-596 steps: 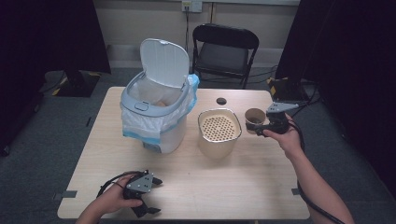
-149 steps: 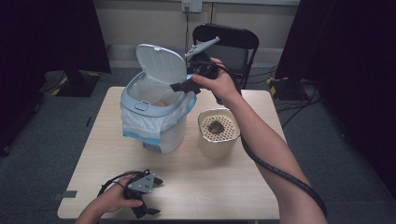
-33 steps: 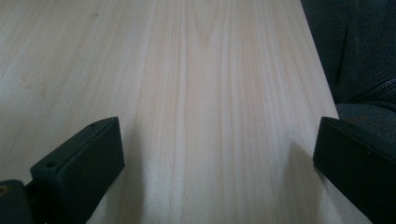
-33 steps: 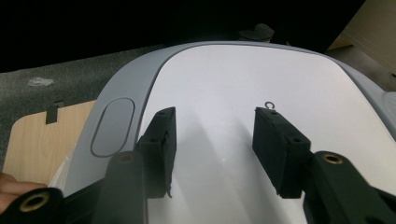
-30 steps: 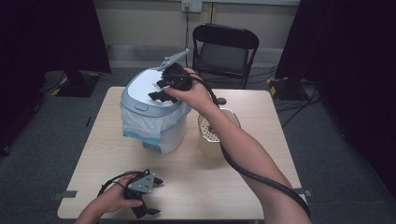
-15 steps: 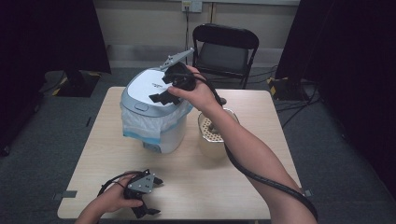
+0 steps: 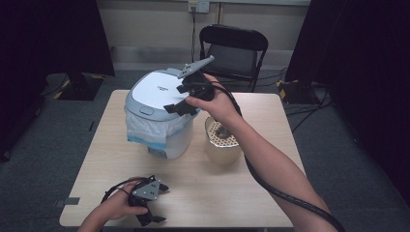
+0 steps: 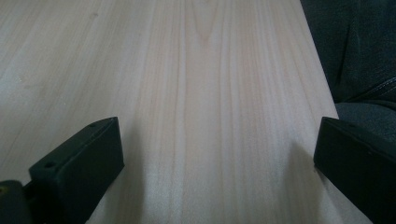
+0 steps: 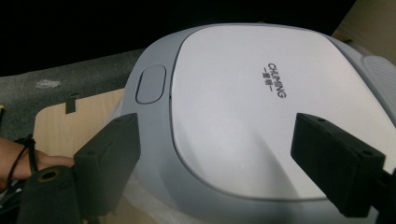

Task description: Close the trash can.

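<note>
A white and grey bin with a bag liner stands at the table's back left, its lid (image 7: 157, 92) down. My right gripper (image 7: 180, 99) hovers open over the lid's right edge, nothing between its jaws. In the right gripper view the lid (image 9: 261, 107), with its oval button (image 9: 150, 84), lies just beneath the open right gripper (image 9: 215, 158). My left gripper (image 7: 161, 203) rests open on the table near the front left edge. The left gripper (image 8: 215, 172) has bare wood between its jaws.
A beige perforated container (image 7: 223, 150) with something dark inside stands right of the bin, under my right forearm. A black folding chair (image 7: 234, 48) is behind the table. The table's front edge (image 8: 322, 79) runs close beside the left gripper.
Five seconds ago the bin's lid stood up; it is down now. Over the last second my right gripper has drifted slightly right and back off the lid. The left gripper has not moved.
</note>
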`<state>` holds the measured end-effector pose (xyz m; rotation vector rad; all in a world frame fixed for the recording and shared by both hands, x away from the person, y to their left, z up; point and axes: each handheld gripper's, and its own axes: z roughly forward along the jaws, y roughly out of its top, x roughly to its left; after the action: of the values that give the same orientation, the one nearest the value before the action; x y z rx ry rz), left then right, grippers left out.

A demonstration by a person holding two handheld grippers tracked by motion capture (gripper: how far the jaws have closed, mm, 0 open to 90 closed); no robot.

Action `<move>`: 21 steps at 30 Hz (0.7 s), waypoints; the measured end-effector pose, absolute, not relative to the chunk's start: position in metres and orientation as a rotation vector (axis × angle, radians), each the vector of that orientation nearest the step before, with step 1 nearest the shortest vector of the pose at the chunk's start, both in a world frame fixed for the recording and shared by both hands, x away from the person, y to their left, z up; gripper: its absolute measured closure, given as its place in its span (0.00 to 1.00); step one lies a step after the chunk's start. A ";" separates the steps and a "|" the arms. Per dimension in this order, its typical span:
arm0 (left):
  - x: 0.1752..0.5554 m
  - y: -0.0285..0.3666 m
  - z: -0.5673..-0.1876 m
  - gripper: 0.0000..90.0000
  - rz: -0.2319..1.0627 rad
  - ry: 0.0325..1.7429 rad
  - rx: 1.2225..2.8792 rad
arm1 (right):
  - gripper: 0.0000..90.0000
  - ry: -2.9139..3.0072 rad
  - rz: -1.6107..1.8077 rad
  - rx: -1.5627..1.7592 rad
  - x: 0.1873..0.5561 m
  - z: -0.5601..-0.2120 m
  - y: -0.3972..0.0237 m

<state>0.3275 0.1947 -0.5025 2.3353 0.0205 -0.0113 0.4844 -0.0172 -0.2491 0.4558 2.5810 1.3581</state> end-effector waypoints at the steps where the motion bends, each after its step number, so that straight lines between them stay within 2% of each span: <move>1: 0.328 0.195 -0.502 0.00 -0.011 0.018 2.336 | 0.18 2.582 1.359 0.460 0.483 -0.249 -0.020; 21: 0.328 0.195 -0.502 0.00 -0.011 0.018 2.338 | 0.17 2.594 1.364 0.434 0.458 -0.261 -0.055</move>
<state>0.3277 0.1946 -0.5023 2.3378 0.0180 -0.0110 0.4582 -0.0546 -0.2605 0.4340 2.5939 1.3638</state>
